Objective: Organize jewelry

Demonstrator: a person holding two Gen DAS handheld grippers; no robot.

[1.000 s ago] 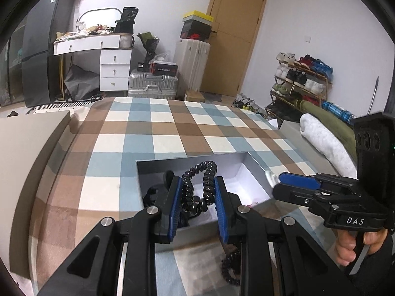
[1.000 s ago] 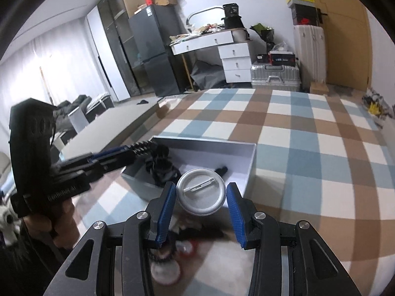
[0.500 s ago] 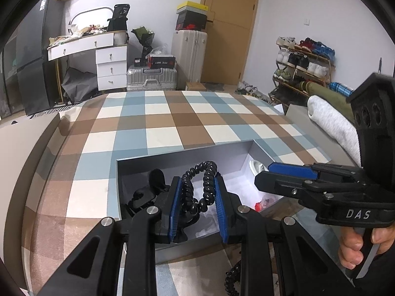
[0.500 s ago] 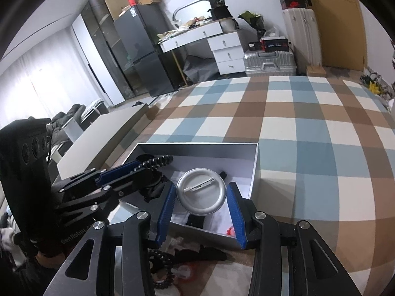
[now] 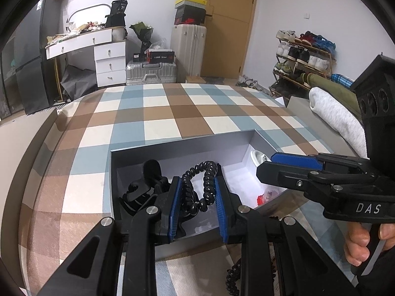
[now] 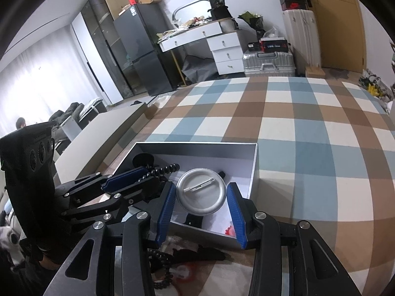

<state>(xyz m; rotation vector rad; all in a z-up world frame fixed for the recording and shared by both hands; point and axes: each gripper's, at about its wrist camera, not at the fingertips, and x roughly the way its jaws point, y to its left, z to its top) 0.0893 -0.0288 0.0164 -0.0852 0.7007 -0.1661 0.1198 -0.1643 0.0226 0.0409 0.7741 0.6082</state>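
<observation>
My left gripper [image 5: 197,192] is shut on a black spiral hair tie [image 5: 197,187] and holds it over the open grey box [image 5: 172,148], which lies on the checked bedspread. My right gripper [image 6: 201,194] is shut on a round silver pin badge [image 6: 201,194], back side up, over the box's right half [image 6: 254,167]. Each gripper shows in the other's view: the right one [image 5: 286,165] and the left one [image 6: 138,175]. Black hair accessories [image 5: 140,187] and a small red item [image 5: 261,198] lie inside the box.
Outside the box's near wall lie a black spiral tie [image 5: 233,276], a dark clip [image 6: 197,252] and a small white and red item [image 6: 182,272]. A folded white blanket [image 5: 333,113] lies at the bed's right edge. Desk, suitcases and shoe rack stand beyond the bed.
Both grippers have moved forward over the box with their items still held. The badge, before in front of the near wall, now hangs over the box's inside.
</observation>
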